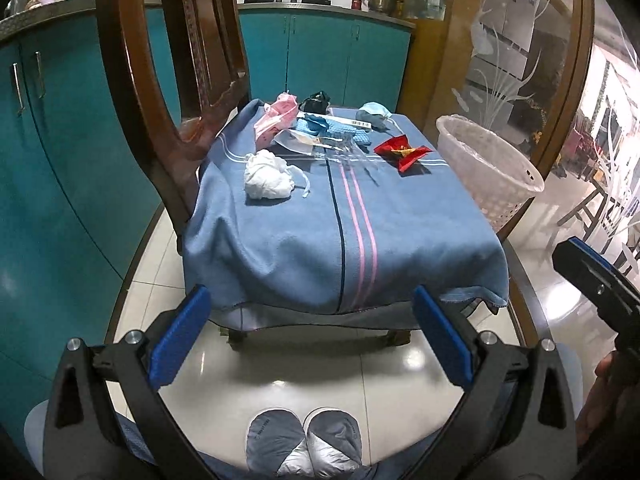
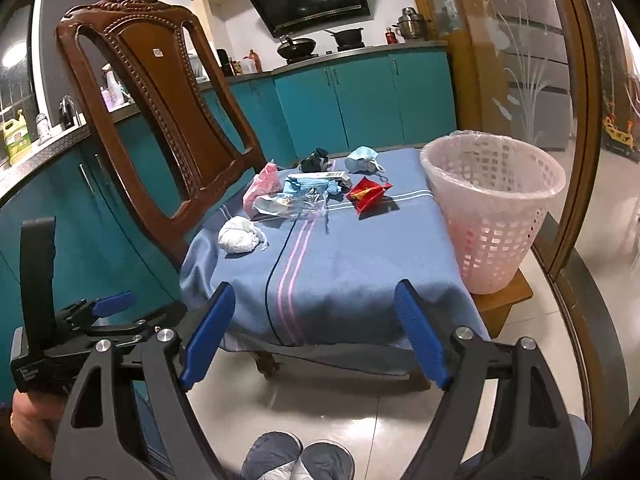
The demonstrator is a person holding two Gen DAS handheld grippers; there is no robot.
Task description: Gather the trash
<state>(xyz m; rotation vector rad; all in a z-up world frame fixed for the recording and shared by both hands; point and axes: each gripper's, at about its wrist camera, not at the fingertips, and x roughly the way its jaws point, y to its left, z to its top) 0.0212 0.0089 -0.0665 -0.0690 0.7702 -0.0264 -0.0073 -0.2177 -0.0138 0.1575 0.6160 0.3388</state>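
Blue cloth [image 1: 304, 232], scattered trash, white wad [image 1: 267, 180], mesh bin [image 2: 490, 204] beside.

The right tool [image 2: 314, 332] is held wide open, nothing between its blue pads, before a blue cloth [image 2: 340, 264] strewn with trash (a white wad [image 2: 240, 238] nearest); a lined basket [image 2: 492, 204] stands right.

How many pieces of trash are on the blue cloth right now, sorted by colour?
White: 1, crumpled wad
Pink: 1, wrapper
Red: 1, wrapper
Black: 1, crumpled piece
Blue: 2, face mask, packaging pile
Clear: 1, plastic film
Total: 7; the overlapping centre pile may hide more.
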